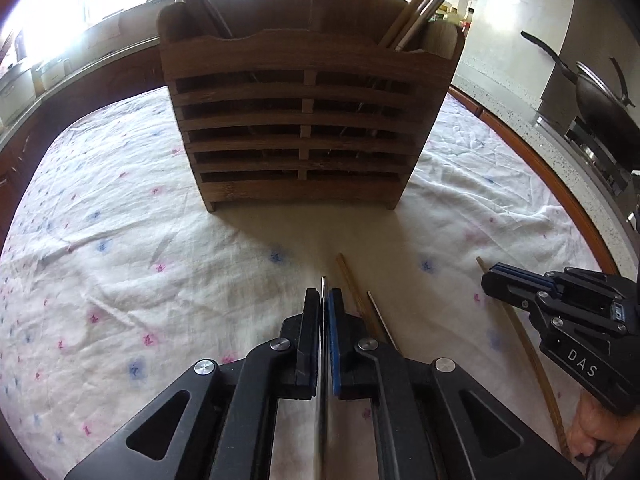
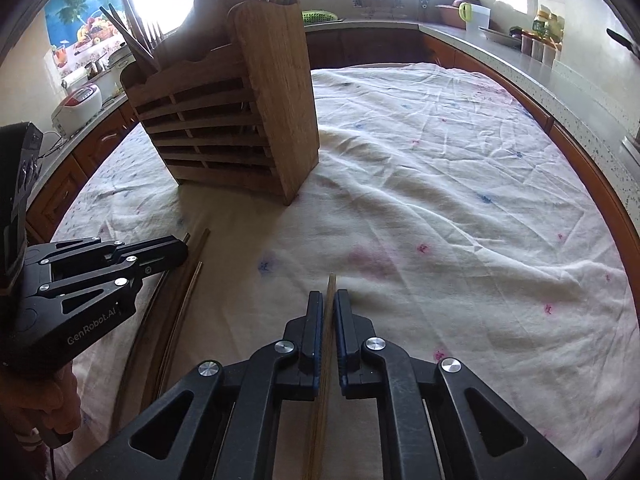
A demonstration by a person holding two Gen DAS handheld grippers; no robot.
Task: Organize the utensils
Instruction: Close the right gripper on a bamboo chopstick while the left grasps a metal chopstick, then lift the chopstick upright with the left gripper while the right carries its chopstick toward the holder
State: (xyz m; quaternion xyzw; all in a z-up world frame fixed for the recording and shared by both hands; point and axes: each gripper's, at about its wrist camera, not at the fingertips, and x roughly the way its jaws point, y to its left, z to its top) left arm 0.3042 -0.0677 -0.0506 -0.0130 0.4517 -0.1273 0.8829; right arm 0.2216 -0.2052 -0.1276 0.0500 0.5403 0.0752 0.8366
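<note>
Home kitchen: wok (image 1: 600, 100) on stove, rice cooker (image 2: 78, 106), counters.

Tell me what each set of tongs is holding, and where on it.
Left tongs: a thin metal utensil, gripped just behind its tip. Right tongs: a wooden chopstick, also near its end.

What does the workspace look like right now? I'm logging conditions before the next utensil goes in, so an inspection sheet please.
Surface: table under a white floral cloth, wrinkled.
Job's things: wooden utensil holder upright, chopsticks and utensils in its compartments; loose chopsticks lying on the cloth.
Clutter: nothing seen on the cloth.
Grippers: left gripper shut on a thin metal utensil; right gripper around a wooden chopstick.
Cables: nothing seen near the work.
Surroundings: kitchen counter, wok on the stove, bright windows.
</note>
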